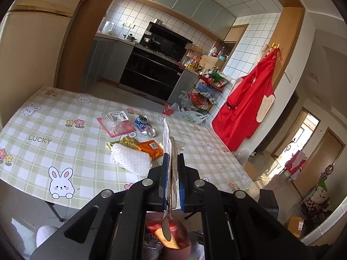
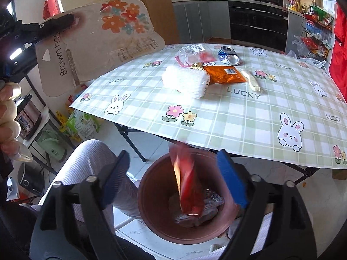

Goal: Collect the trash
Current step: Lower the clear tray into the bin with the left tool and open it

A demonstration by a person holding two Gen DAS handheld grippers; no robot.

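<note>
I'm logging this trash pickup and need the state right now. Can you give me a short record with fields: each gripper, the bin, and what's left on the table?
left gripper: shut on a flat flowered package, held up beside the table
right gripper: open, nothing between the pads
red wrapper: blurred, in the air over the bin
bin: brown, below the table edge, clear plastic already inside
table: white foam net, orange packet, crushed can, clear tray, pale strip
</note>
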